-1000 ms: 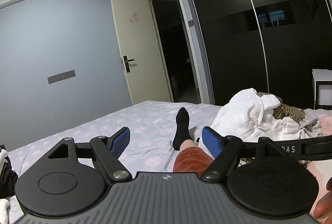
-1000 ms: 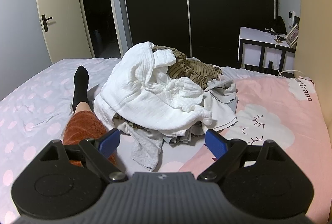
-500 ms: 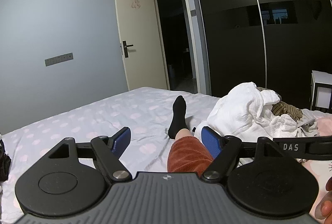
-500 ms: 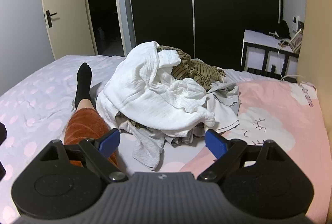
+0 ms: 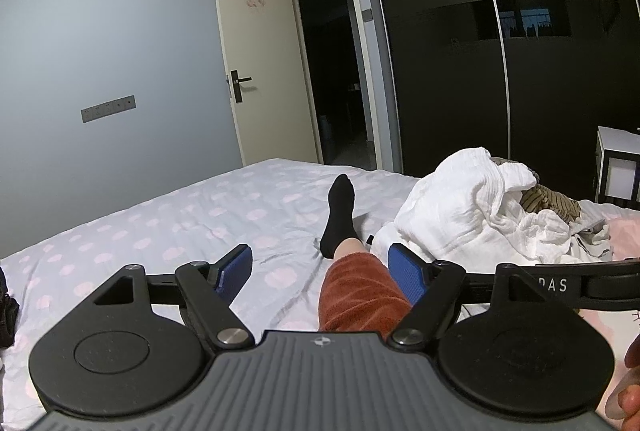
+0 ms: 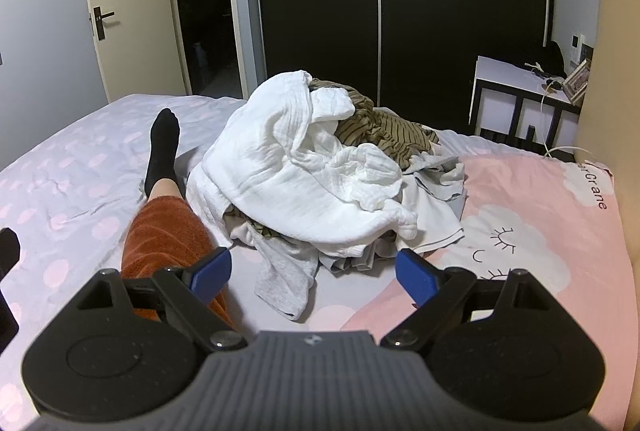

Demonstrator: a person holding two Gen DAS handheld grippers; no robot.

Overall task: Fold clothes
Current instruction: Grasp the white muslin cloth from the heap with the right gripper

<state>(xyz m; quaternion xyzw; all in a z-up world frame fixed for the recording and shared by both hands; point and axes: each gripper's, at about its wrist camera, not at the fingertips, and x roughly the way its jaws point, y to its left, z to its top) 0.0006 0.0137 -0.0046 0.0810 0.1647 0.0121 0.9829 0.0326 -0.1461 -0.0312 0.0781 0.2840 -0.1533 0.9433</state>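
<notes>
Right wrist view: clothes pile (image 6: 320,167) lies mid-frame on the bed (image 6: 80,167), unfolded. Right tongs (image 6: 310,271) and left tongs (image 5: 320,265) stand open, empty. Folding not begun; next move likely requires gripping the white garment (image 6: 280,175).

Both wrist views face wardrobe (image 6: 400,11); share clothes pile (image 6: 304,167) (near).

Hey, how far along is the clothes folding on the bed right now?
Nothing looks done: no folded garment shows in either view. Nothing is in hand: the left tool and right tool are both open and empty, short of the pile of clothes. Everything is left: the white garment and striped one lie crumpled on the bed.
</notes>
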